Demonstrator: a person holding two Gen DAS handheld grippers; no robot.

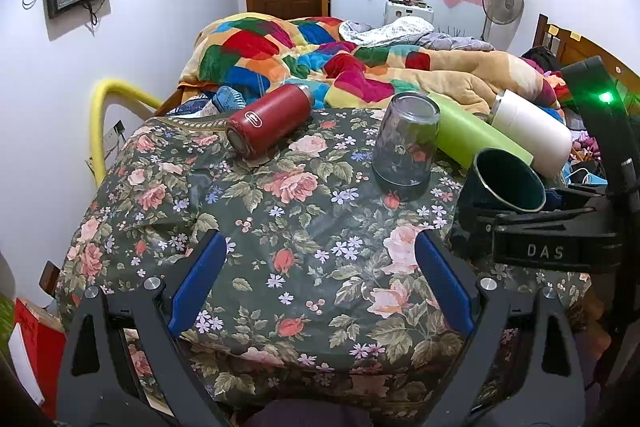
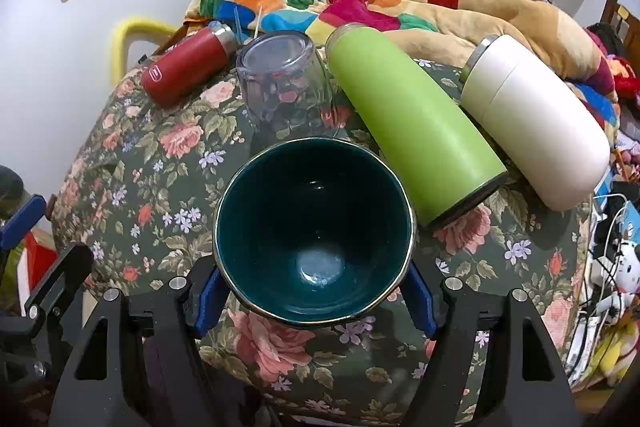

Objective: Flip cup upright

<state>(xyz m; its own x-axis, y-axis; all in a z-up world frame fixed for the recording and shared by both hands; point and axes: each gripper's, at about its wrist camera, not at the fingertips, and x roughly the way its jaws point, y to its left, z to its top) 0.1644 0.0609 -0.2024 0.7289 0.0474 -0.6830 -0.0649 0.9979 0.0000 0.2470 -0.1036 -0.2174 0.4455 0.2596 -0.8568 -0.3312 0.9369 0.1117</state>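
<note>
Right wrist view: the right claw (image 2: 314, 291) grips the dark green cup (image 2: 314, 227) by its sides, mouth tilted up, above the flowered surface (image 2: 160, 163). Mid-flip, I judge; next, level it and set it down. The left claw (image 1: 320, 283) hangs wide, empty.

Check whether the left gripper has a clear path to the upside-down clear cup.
Probably yes: the left gripper is open over bare floral cloth, and nothing lies between it and the clear cup.
</note>
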